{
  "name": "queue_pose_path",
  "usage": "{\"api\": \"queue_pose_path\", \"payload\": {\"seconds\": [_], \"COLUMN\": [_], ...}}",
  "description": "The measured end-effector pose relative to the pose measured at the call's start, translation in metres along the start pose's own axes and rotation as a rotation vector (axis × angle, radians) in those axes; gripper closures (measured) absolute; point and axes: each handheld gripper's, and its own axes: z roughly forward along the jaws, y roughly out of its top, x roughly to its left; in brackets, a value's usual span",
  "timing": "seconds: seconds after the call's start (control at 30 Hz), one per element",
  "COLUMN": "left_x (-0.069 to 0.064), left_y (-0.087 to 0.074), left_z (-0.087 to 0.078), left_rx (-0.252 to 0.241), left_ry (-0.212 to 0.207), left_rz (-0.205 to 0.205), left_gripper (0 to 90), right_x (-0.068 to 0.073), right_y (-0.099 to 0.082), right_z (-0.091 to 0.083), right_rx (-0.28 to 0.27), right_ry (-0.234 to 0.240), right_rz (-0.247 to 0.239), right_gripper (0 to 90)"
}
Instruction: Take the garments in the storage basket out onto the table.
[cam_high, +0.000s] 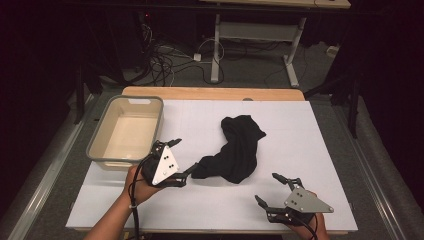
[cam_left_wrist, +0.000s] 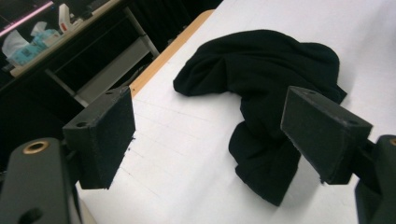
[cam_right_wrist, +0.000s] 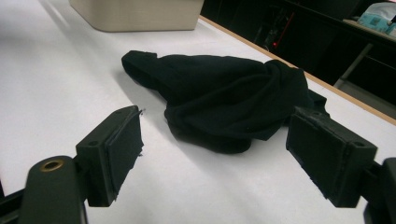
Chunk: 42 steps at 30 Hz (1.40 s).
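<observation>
Overhead light brightens the white tabletop (cam_high: 300, 150); the surroundings stay dark. Soft shadows edge the black cloth (cam_right_wrist: 224, 98). Near jaws appear slightly blurred.

cloth (cam_left_wrist: 261, 88): near end partly covered by my left gripper's (cam_left_wrist: 210, 135) far jaw
tub (cam_right_wrist: 140, 14): upper part cut off by the top edge
my right hand (cam_high: 305, 227): cut off by the bottom edge
shelf items (cam_left_wrist: 28, 39): too blurred to identify

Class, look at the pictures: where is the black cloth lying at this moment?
In the high view, the black cloth lies crumpled near the middle of the white table, right of the beige tub, its near end just beside the open left gripper.
</observation>
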Motion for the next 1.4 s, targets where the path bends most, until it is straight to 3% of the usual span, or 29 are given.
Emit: {"api": "queue_pose_path", "payload": {"seconds": [0.67,1.4], "left_x": [-0.005,-0.012], "left_y": [-0.02,-0.057], "left_z": [-0.016,-0.029], "left_rx": [0.046,0.071], "left_ry": [0.008,0.041], "left_rz": [0.013,-0.011], "left_gripper": [17.3,17.4], "right_x": [0.001,0.001], "right_y": [0.0,-0.004], "right_z": [0.001,-0.001], "right_rx": [0.002,0.015], "right_ry": [0.002,-0.009], "right_rz": [-0.004,0.005], "right_gripper": [19.0,18.9]}}
